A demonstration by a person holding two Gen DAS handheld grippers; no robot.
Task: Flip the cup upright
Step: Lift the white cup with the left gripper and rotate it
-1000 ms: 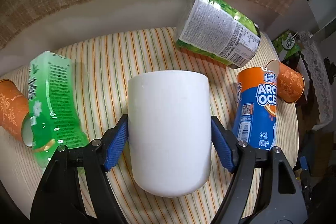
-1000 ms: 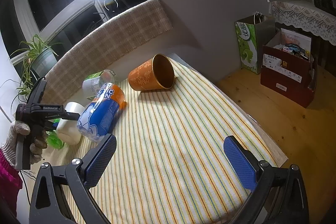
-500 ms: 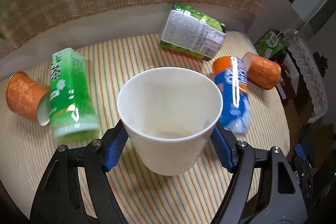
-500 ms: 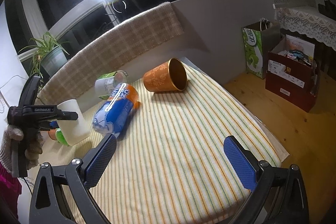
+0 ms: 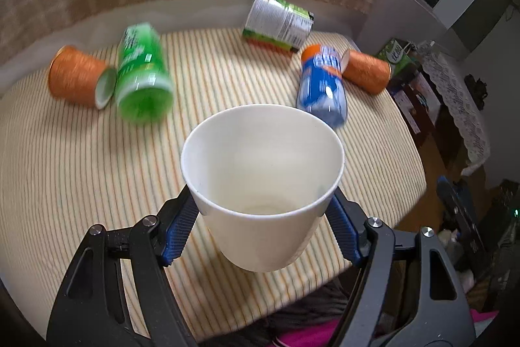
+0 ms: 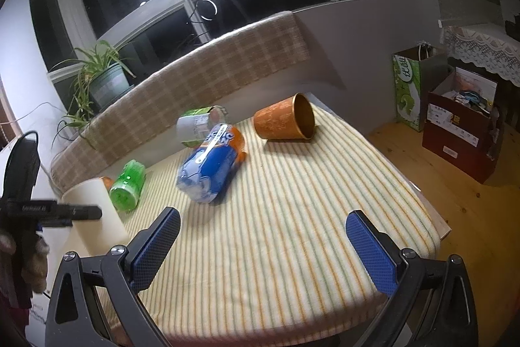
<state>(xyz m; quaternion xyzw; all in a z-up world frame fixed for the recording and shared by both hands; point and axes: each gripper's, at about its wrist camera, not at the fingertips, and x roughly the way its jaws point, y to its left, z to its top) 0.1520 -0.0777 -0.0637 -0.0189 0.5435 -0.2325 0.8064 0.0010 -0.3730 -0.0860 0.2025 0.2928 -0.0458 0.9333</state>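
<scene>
- Left hand-held gripper [image 5: 262,225] clamps white cup [image 5: 263,184], mouth up, above striped counter [image 5: 81,184].
- Right hand-held gripper [image 6: 263,244] gapes wide, grasping nothing, over the counter.

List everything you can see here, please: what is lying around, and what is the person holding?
White cup: 1, white, mouth up, held over the striped cloth's near edge.
Orange cups: 2, on their sides, far left and far right.
Green bottle: 1, lying beside the left orange cup.
Blue-orange bottle: 1, lying at right.
Green-labelled bottle: 1, lying at the back.
Striped cloth: 1, covers the table.
Potted plant: 1, windowsill.
Left tool: grips the white cup.
Right tool: open, empty.
</scene>
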